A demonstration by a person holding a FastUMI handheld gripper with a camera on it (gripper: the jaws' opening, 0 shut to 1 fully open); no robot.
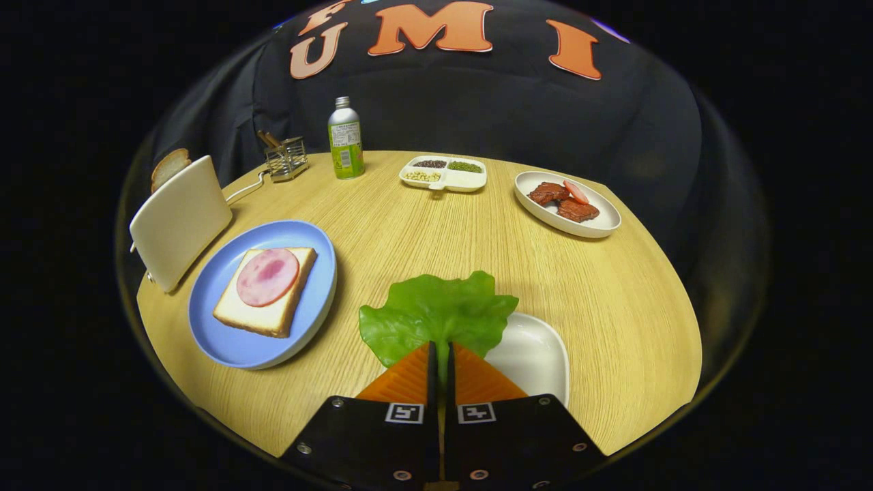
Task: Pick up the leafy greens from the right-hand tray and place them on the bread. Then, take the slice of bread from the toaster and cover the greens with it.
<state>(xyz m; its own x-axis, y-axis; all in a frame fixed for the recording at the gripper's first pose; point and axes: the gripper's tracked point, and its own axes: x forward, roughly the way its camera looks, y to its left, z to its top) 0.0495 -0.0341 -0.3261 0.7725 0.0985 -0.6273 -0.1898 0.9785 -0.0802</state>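
While the leafy greens [436,317] are pinched by their stem in the closed tongs [441,361], seemingly lifted above the white tray [535,354], they should be carried level to the bread [267,293] at centre left.

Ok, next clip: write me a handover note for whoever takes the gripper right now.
Gripper: shut on the green leafy lettuce piece by its stem, held over the table between the white square tray and the round blue plate.
Square white bread slice topped with a round pink ham slice lies on the blue plate, beyond the fingers.
Second bread slice sits in the white toaster behind the plate.
Done: greens picked up.
Left: lay greens on the ham-topped bread, then fetch the toaster slice and cover them.
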